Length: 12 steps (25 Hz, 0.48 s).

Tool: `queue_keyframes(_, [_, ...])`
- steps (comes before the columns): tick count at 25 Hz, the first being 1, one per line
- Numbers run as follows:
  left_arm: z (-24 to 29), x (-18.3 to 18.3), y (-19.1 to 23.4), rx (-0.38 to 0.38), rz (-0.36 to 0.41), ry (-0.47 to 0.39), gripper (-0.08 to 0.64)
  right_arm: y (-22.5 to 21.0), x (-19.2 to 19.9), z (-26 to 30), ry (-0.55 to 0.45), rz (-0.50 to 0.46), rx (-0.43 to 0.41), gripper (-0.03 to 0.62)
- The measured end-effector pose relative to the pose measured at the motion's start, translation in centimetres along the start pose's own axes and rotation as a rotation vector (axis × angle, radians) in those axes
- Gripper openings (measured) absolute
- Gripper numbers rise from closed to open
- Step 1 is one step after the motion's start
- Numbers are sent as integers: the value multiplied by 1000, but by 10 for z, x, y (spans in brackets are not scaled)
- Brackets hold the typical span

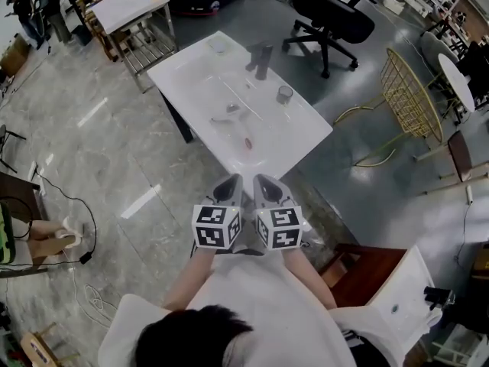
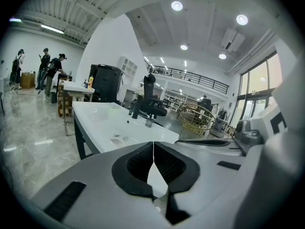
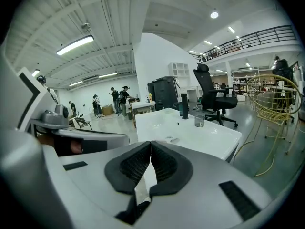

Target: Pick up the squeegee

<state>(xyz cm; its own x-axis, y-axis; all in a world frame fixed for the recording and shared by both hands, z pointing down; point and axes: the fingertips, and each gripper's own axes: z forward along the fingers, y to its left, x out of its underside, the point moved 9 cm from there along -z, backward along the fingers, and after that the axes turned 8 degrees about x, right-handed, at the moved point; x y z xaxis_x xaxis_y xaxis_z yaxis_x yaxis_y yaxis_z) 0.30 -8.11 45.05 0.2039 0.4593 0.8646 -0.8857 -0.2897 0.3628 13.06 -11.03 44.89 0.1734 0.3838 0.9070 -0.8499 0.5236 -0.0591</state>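
Observation:
A white basin countertop [image 1: 294,132] stands ahead of me. On it lies a small grey tool that looks like the squeegee [image 1: 230,111], near the middle-left; it also shows as the squeegee [image 3: 171,140] in the right gripper view, too small to make out clearly. A dark faucet [image 1: 260,60] and a glass cup [image 1: 284,94] stand farther back. My left gripper [image 1: 229,183] and right gripper [image 1: 266,183] are side by side just short of the counter's near edge, both shut and empty. Left gripper [image 2: 153,147] and right gripper [image 3: 150,147] jaws meet pad to pad.
A black office chair [image 1: 332,14] stands behind the counter, a gold wire chair [image 1: 409,98] to its right. A second table [image 1: 134,6] and people [image 1: 30,14] are at the far left. A wooden seat [image 1: 367,270] is beside me, right. A cable [image 1: 72,205] runs over the floor.

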Motion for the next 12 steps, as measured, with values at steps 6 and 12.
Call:
queue_keyframes(6, [21, -23, 30, 5, 4, 3, 28, -4, -20, 36, -9, 3, 13, 26])
queue_keyframes(12, [47, -49, 62, 13, 9, 19, 28, -7, -39, 78, 2, 8, 23, 27])
